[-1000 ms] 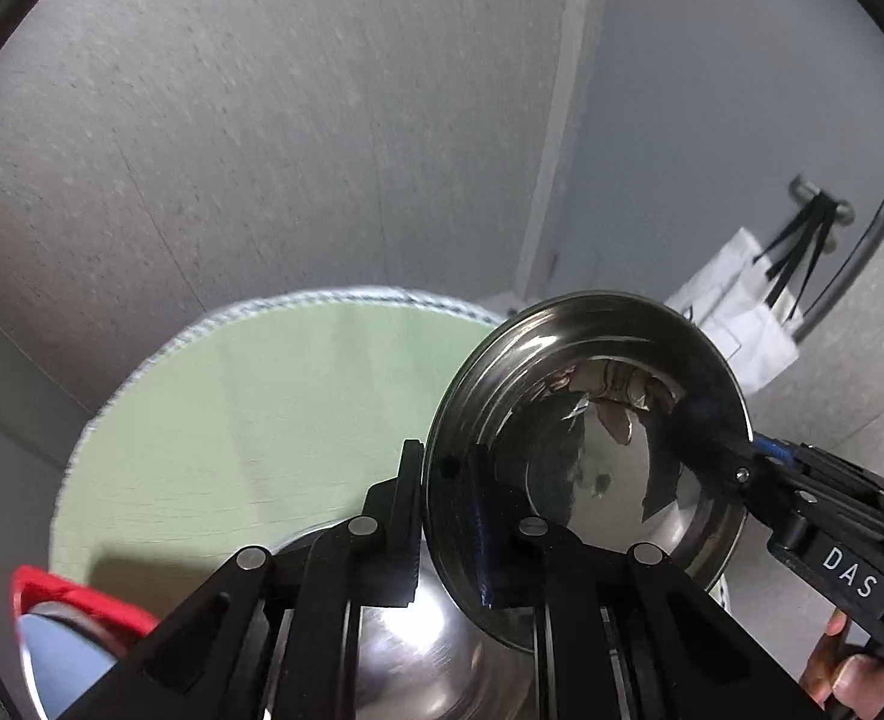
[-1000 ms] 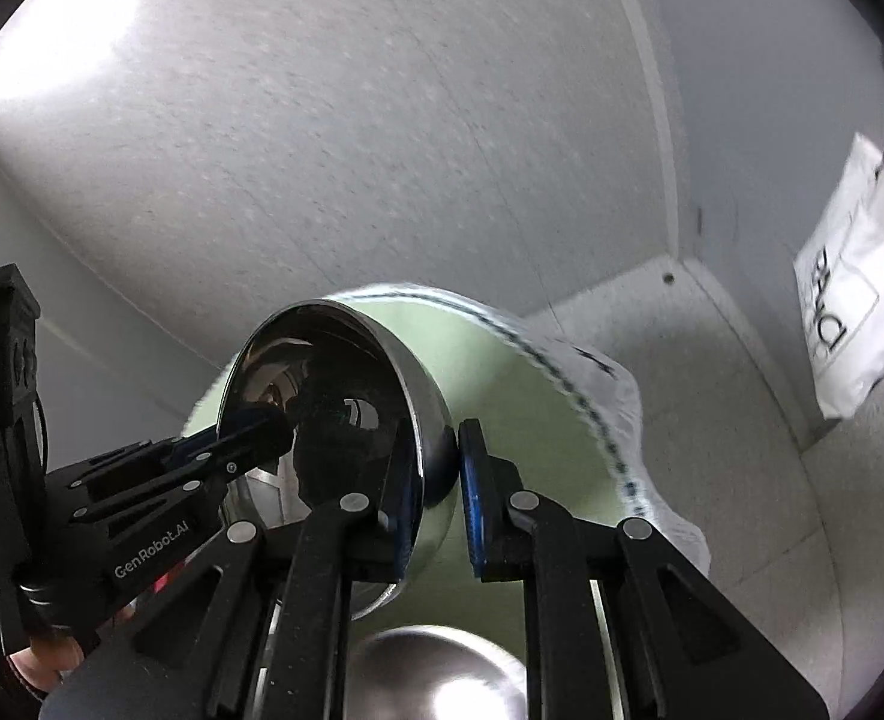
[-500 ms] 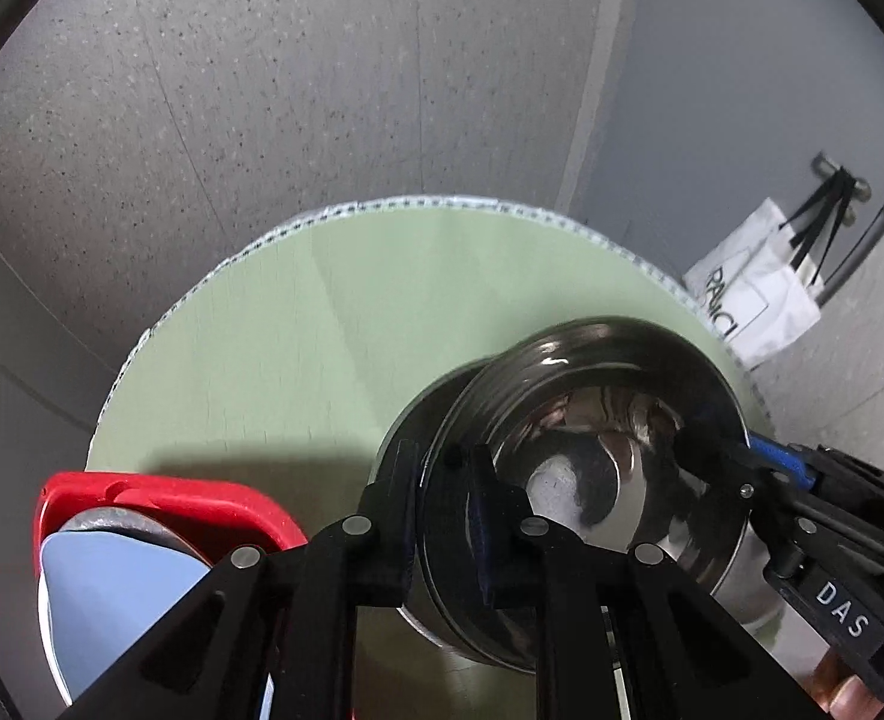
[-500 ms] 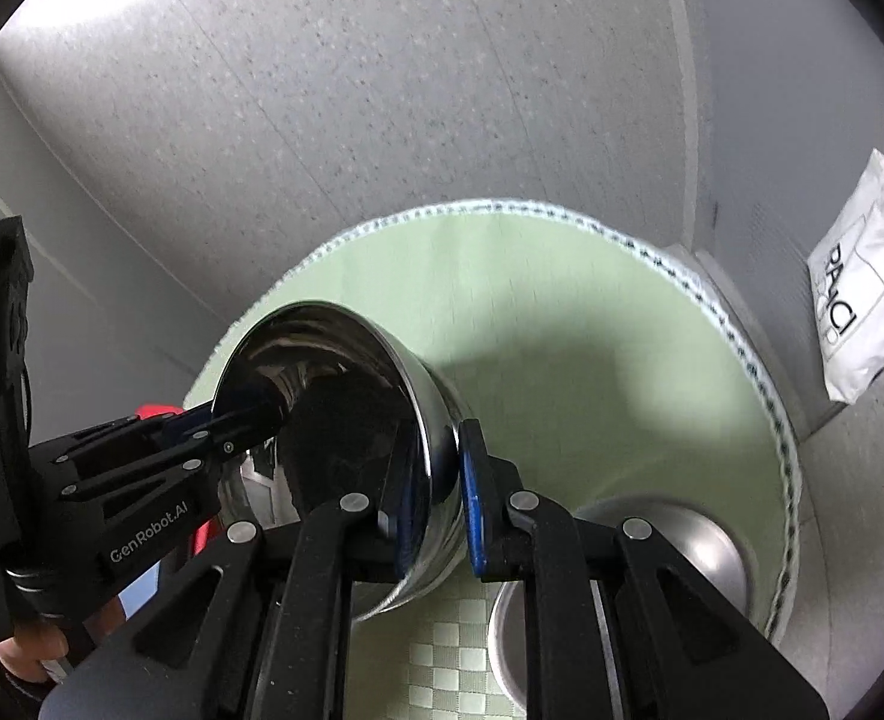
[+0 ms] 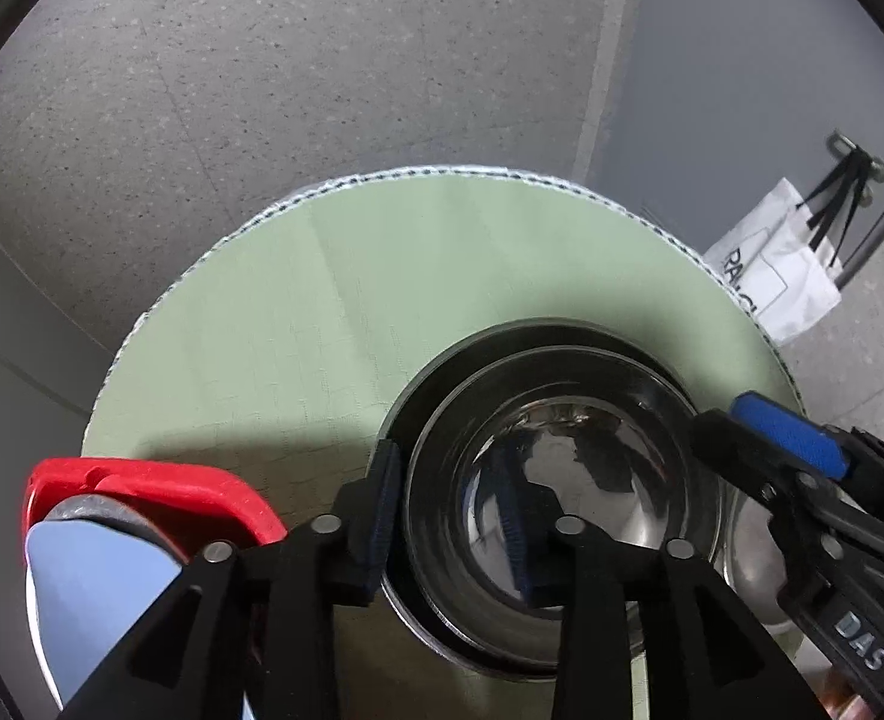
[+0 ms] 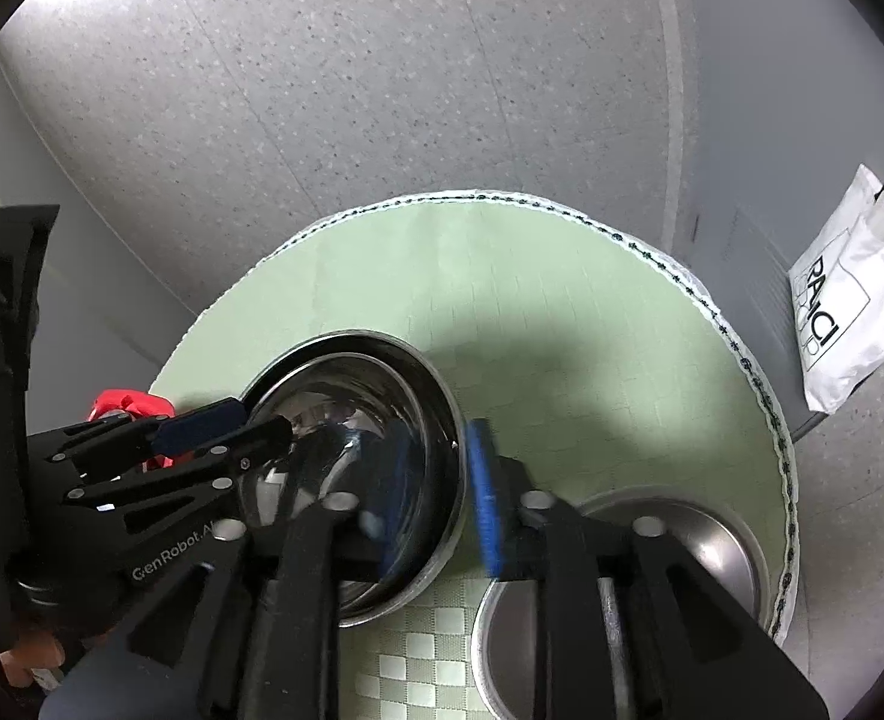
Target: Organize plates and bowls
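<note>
A steel bowl point(image 5: 568, 480) sits nested inside a second, slightly wider steel bowl point(image 5: 418, 414) on the round green table mat point(image 5: 382, 300). My left gripper point(image 5: 451, 525) has its fingers open, straddling the near rims, one pad outside and one inside. My right gripper point(image 6: 436, 498) is also open, its fingers straddling the opposite rim of the nested bowls point(image 6: 358, 414); it shows at the right of the left wrist view point(image 5: 760, 438). Neither pad presses the rim.
Another steel bowl point(image 6: 670, 546) stands on the mat at the right. A red rack point(image 5: 154, 492) holding a blue plate point(image 5: 100, 594) is at the left. A white tote bag point(image 6: 850, 312) hangs on the wall. Grey floor surrounds the table.
Both grippers lowered the tilted bowl level into the second bowl on the mat, then opened their fingers and let go of its rim.
</note>
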A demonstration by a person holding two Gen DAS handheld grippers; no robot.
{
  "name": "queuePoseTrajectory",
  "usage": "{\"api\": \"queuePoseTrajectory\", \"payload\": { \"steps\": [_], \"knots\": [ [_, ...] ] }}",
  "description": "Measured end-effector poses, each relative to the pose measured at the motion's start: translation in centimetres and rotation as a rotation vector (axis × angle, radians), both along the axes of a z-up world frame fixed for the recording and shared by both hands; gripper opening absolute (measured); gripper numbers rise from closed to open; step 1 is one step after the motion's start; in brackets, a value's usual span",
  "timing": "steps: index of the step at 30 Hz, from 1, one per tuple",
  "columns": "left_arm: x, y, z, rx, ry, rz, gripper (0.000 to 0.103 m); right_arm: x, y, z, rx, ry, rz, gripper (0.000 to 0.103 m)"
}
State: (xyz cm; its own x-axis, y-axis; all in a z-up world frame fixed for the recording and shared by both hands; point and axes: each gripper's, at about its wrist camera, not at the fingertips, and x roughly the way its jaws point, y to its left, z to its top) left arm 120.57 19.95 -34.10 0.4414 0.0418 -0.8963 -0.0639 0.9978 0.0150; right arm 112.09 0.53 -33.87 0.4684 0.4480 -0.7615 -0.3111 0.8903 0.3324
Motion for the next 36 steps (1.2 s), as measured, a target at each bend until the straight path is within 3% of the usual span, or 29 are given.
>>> {"api": "queuePoseTrajectory", "payload": {
  "steps": [2, 5, 8, 14, 19, 22, 23, 24, 26, 33, 36],
  "knots": [
    [-0.9, -0.3, 1.1, 0.015, -0.047, 0.021, 0.053, -0.3, -1.1, 0.8, 0.016, -0.018, -0.020, 0.047],
    [-2.8, -1.4, 3.0, 0.036, -0.137, 0.053, 0.065, -1.1, -3.6, 2.4, 0.041, -0.052, -0.056, 0.051],
    [-4.5, -3.3, 4.1, 0.003, -0.200, 0.036, 0.069, -2.1, -7.0, 3.0, 0.034, -0.064, -0.113, 0.065],
    [-5.4, -9.2, 3.1, 0.008, -0.176, -0.097, 0.071, -3.5, -11.4, 1.0, 0.006, -0.010, -0.200, 0.065],
    [-5.5, -12.8, 1.9, 0.051, -0.157, -0.164, 0.071, -3.7, -13.2, -2.7, 0.070, 0.102, -0.197, 0.065],
    [-4.8, -14.0, 1.1, 0.083, -0.135, -0.188, 0.071, -3.5, -13.4, -4.7, 0.135, 0.159, -0.167, 0.054],
    [-4.5, -14.4, 0.8, 0.092, -0.124, -0.190, 0.070, -3.6, -13.7, -5.2, 0.150, 0.174, -0.158, 0.044],
    [-4.1, -14.6, 0.7, 0.096, -0.117, -0.192, 0.070, -3.5, -13.9, -5.8, 0.168, 0.193, -0.150, 0.026],
    [-3.3, -15.3, 0.1, 0.102, -0.101, -0.192, 0.070, -3.4, -14.6, -6.9, 0.213, 0.222, -0.145, 0.008],
    [-1.0, -16.8, -1.4, 0.119, -0.061, -0.223, 0.067, -3.3, -16.7, -8.2, 0.365, 0.254, -0.148, 0.005],
    [-0.4, -16.9, -1.8, 0.109, -0.052, -0.239, 0.053, -3.4, -16.7, -7.8, 0.402, 0.253, -0.141, 0.005]
  ]
}}
